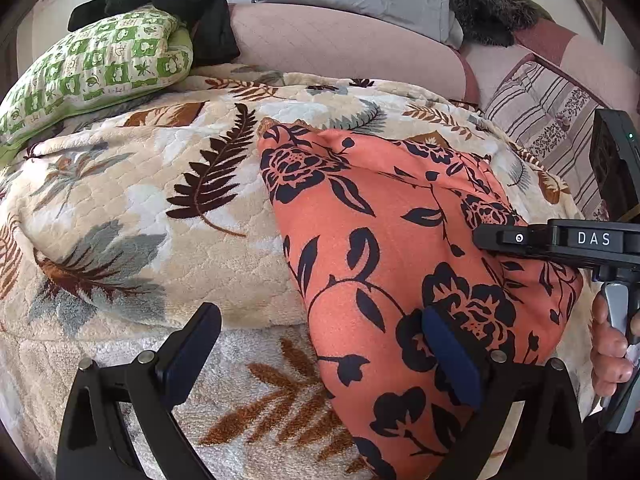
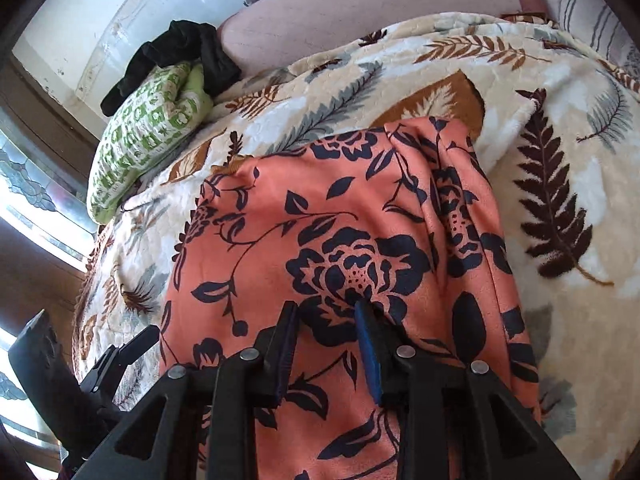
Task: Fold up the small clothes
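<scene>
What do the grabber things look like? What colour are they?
Each hand-held gripper, left and right, is a black plastic frame with triangle cut-outs, round silver pins and two flat fingers with dark blue pads. From the left camera, the other one's body shows white letters "DAS", a grey handle and a tiny green light.

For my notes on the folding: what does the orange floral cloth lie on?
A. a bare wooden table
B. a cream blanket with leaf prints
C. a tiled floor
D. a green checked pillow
B: the orange floral cloth is spread over the cream leaf-print blanket.
</scene>
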Demonstrator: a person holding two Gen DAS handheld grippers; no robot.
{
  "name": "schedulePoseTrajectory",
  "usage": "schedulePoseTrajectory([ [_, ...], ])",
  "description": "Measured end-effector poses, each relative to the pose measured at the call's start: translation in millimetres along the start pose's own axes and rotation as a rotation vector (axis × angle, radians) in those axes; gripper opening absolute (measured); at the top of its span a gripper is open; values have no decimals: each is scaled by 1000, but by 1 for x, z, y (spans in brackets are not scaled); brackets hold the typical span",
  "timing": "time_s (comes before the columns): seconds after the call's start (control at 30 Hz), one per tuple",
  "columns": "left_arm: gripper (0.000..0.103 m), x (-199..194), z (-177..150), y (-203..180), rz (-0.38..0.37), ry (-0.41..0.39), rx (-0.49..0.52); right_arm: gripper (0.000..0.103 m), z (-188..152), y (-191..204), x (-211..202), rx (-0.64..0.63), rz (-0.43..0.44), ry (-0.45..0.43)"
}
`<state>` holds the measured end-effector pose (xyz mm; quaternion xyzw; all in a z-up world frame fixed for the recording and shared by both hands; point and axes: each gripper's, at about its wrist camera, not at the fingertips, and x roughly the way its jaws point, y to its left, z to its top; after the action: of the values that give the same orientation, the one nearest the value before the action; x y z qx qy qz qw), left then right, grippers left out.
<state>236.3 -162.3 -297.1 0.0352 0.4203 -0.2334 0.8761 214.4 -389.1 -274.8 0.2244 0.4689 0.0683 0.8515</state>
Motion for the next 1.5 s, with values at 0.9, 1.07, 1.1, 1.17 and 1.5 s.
schedulePoseTrajectory([
  [0.9, 101, -9, 26, 29, 47, -126, -30, 84, 14, -13, -60, 27, 3, -324],
  [1.07, 100, -6, 30, 34, 91, -123, -37, 84, 10, 11, -51, -75, -28, -322],
  [1.1, 101, -6, 31, 35, 96, -126, -41, 84, 9, 14, -50, -85, -33, -318],
  [1.17, 101, -6, 31, 36, 115, -129, -40, 84, 8, 16, -48, -98, -36, -317],
  [1.5, 101, -6, 30, 33, 143, -126, -6, 84, 7, 16, -44, -96, -37, -300],
])
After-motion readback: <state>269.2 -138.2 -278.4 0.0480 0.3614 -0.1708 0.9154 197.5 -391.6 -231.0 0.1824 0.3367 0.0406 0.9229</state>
